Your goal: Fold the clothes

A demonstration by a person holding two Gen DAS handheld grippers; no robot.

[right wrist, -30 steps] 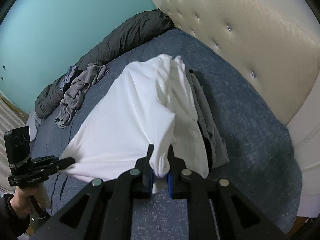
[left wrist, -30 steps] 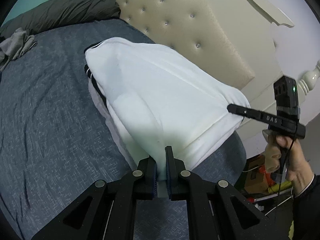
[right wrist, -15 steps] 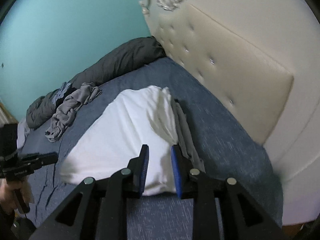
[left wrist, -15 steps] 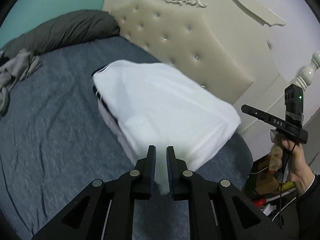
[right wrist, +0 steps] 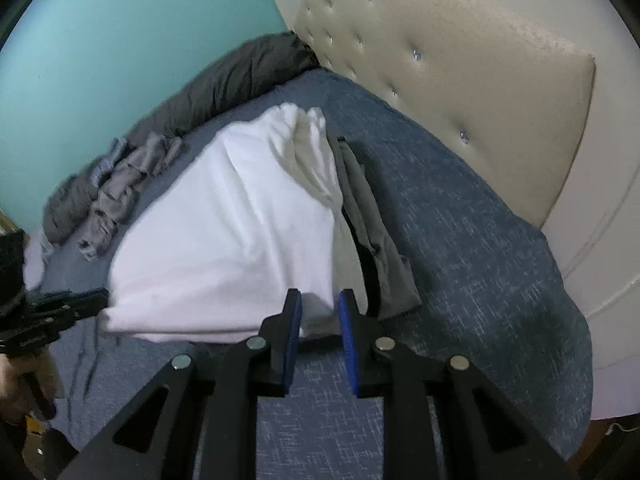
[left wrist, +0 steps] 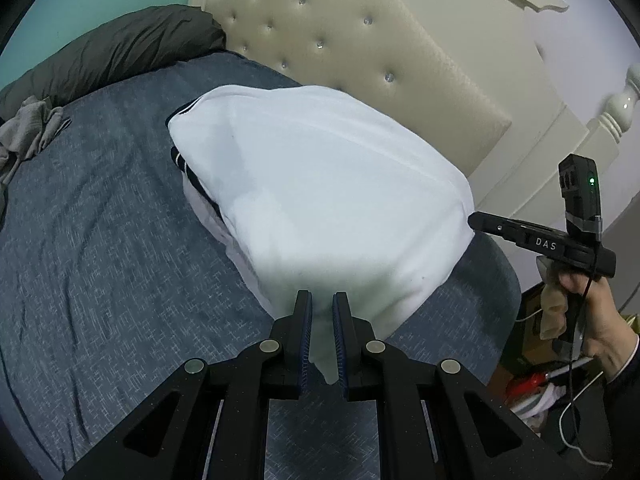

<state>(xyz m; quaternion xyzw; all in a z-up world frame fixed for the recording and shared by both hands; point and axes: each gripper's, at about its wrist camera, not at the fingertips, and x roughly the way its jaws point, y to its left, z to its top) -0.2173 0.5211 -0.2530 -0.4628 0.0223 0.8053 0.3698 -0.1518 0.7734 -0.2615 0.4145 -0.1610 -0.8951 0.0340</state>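
Both tongs, left (left wrist: 321, 308) and right (right wrist: 320, 306), now spread after releasing the white shirt (left wrist: 320, 200), which lies ahead on the bed (left wrist: 100, 240), fold probably done.

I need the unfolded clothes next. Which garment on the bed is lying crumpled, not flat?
The light grey crumpled garment beside the dark grey duvet; the white folded shirt and grey folded garment lie flat.

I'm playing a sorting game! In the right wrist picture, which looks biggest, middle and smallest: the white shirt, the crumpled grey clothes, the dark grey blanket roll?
1. white shirt, clearly biggest.
2. and 3. dark grey blanket roll and crumpled grey clothes: unsure, since both lie farther away.
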